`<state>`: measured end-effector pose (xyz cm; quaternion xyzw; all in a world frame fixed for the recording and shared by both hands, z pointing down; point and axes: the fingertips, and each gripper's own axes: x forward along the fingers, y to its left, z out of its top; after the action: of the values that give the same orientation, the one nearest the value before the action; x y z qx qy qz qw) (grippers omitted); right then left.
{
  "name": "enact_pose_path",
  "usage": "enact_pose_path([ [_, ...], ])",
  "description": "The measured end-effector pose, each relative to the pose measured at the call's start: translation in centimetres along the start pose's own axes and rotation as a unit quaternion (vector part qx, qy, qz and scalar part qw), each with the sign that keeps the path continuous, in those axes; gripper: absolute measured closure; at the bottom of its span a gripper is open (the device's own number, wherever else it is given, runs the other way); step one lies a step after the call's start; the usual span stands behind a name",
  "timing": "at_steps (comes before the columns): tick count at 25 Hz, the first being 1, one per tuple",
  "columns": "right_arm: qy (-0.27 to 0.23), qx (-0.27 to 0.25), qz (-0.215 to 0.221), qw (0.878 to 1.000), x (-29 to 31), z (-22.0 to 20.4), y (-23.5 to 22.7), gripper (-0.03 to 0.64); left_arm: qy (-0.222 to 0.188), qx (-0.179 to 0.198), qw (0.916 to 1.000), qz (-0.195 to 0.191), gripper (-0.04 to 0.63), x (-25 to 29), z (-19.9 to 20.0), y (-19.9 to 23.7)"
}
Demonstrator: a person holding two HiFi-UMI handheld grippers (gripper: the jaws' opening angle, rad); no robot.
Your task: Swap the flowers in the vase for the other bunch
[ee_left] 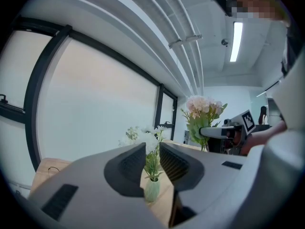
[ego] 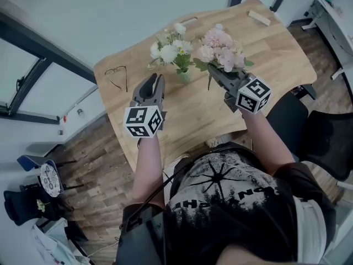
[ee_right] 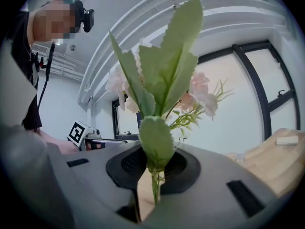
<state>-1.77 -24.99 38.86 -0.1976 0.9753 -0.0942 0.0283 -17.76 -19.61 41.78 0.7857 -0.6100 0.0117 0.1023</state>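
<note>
A bunch of white flowers (ego: 168, 51) stands in a small pale green vase (ego: 183, 76) in the middle of the wooden table (ego: 265, 59). My left gripper (ego: 157, 77) hovers just left of the vase, jaws a little apart and empty. In the left gripper view the vase (ee_left: 152, 189) shows through the gap of this gripper (ee_left: 152, 159). My right gripper (ego: 212, 70) is shut on the green stem of a pink bunch (ego: 220, 51), held upright just right of the vase. In the right gripper view the stem (ee_right: 155, 185) is pinched between the pads.
A pair of glasses (ego: 117, 76) lies near the table's left edge. A small wooden block (ego: 259, 17) rests at the far right corner. A dark chair (ego: 325, 137) stands right of the table. The table's front edge runs close below both grippers.
</note>
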Motion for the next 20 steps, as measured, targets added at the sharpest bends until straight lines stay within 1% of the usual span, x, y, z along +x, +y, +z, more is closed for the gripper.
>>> enact_pose_path([
  [3,-0.001,0.002,0.003,1.000,0.1,0.2,-0.7,0.566,0.009,0.023,0.9997,0.008,0.451,1.0,0.4,0.0],
  [6,-0.001,0.006,0.005,1.000,0.1,0.2,-1.2,0.566,0.021,0.053,0.9982,0.020,0.393,2.1,0.8,0.2],
  [9,-0.002,0.011,0.005,1.000,-0.1,0.1,-1.8,0.566,0.036,0.080,0.9956,0.034,0.349,3.3,1.1,0.5],
  [12,-0.003,0.016,0.003,1.000,-0.4,0.0,-2.4,0.566,0.060,0.107,0.9914,0.046,0.305,4.5,0.8,0.8],
  [15,-0.004,0.021,0.003,1.000,-0.6,0.2,-3.2,0.566,0.085,0.131,0.9864,0.052,0.284,5.9,0.3,0.8],
  [18,-0.005,0.026,0.005,1.000,-0.8,0.2,-3.7,0.566,0.102,0.153,0.9813,0.057,0.281,7.0,0.1,0.7],
  [20,-0.003,0.028,0.006,1.000,-0.9,0.0,-4.1,0.566,0.115,0.173,0.9762,0.062,0.279,7.6,0.1,0.8],
])
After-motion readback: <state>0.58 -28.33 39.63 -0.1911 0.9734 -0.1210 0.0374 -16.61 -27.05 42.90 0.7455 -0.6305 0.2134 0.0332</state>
